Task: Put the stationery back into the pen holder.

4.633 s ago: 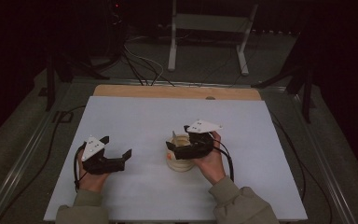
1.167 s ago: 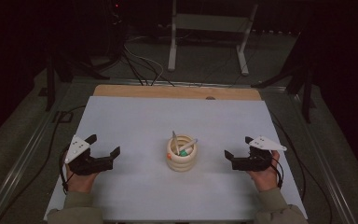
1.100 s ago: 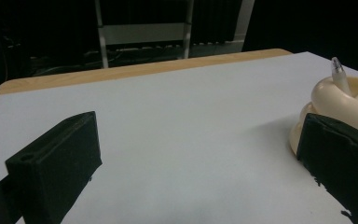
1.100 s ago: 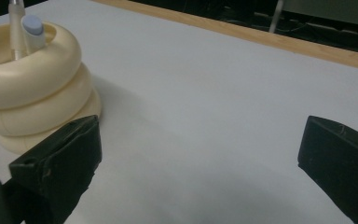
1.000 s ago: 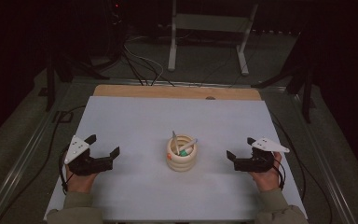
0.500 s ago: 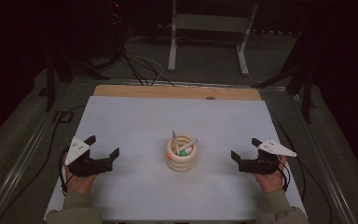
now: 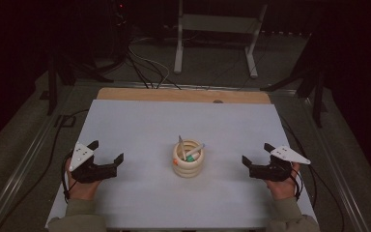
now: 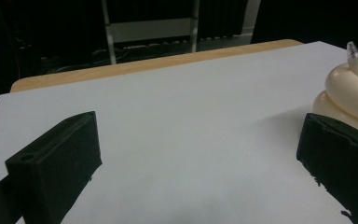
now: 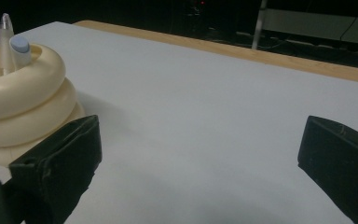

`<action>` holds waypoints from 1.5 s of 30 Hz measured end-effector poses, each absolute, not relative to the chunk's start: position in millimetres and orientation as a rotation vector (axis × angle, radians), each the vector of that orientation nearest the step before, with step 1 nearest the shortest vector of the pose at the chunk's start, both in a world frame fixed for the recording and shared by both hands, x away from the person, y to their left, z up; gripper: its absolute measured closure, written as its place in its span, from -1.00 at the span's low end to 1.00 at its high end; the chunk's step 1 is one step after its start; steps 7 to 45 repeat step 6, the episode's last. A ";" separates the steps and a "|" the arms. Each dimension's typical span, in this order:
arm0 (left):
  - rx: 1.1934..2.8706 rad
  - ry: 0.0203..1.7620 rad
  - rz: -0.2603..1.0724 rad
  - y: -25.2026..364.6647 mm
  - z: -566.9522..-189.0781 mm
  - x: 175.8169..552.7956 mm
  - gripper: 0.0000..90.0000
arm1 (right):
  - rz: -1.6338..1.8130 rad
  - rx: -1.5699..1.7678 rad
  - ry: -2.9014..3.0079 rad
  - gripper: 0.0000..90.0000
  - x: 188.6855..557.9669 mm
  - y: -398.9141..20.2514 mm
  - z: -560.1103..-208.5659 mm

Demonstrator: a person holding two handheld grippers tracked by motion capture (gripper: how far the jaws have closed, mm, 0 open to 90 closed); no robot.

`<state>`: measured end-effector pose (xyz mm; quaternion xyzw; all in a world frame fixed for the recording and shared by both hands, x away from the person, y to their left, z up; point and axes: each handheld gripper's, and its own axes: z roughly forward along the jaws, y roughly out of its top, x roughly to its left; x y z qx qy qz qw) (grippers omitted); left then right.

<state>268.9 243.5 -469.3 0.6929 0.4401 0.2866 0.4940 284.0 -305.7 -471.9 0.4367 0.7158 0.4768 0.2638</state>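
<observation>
Left gripper (image 7: 107, 153): jaws spread wide apart, nothing held between them; in the left gripper view only bare white table surface (image 8: 191, 121) is seen between the two black jaws. Right gripper (image 7: 257, 153): jaws likewise spread wide, nothing held; bare sheet between them in the right gripper view.

Both grippers are held low over the near part of the white table (image 7: 140, 116), one at each side, jaws pointed toward the far edge and slightly inward.

The cream-coloured holder of stacked rounded rings (image 7: 188, 162) stands upright at the middle of the table, between the two grippers and well apart from each. It lies to the right of the left gripper, where it is cut by the right jaw in the left gripper view (image 8: 349, 93), and to the left of the right gripper, behind the left jaw in the right gripper view (image 9: 21, 98).

Several pens (image 7: 187, 150) stand in the holder, their long axes leaning from vertical; one clear tip leans toward the far left, one pale barrel toward the far right. A green and an orange end are noted at the rim.

Judgement: the holder is about equally near to both grippers, so neither is clearly favoured. Any reach must be made inward, and a pen would be taken across its leaning barrel from above.
</observation>
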 end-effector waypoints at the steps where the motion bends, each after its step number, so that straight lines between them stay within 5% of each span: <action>1: 1.682 1.070 0.695 243.3 -469.9 269.3 -0.99 | 1.288 1.181 1.932 -1.00 283.9 -306.1 -472.0; 45: 1.690 1.090 0.686 242.6 -474.3 271.9 -0.99 | 1.283 1.182 1.920 -1.00 283.3 -308.7 -471.4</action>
